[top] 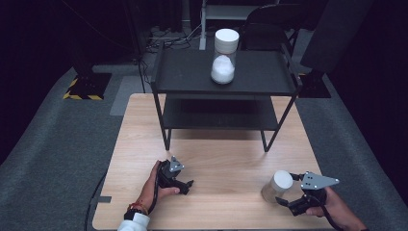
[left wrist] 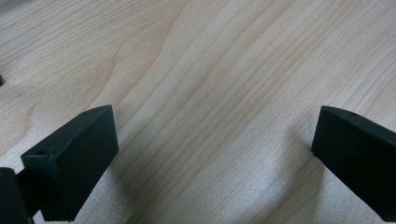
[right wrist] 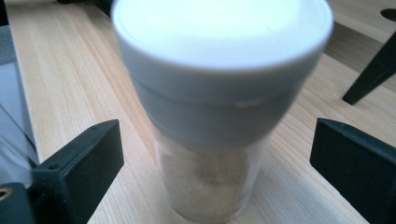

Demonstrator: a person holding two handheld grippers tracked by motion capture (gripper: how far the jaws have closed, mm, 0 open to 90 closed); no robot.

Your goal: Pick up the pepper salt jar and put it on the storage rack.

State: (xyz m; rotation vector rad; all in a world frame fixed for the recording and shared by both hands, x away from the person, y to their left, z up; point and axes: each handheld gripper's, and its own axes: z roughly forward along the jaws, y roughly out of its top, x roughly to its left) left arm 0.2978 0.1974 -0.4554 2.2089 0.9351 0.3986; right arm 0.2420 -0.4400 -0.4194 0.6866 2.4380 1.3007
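Jar [right wrist: 219, 112] with a white lid and pale grainy filling stands upright on the wooden table [top: 226, 163], between the spread jaws of the right gripper [top: 290, 202], whose pads are clear of its sides. Left gripper [top: 185, 185] sits well apart to the jar's left, released, with bare wood between its jaws. Beyond both, a second jar [top: 224, 55] stands on a black shelf [top: 183, 72].

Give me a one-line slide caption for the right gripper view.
Right gripper with open jaws either side of a white-lidded jar of beige powder standing on the wooden table.
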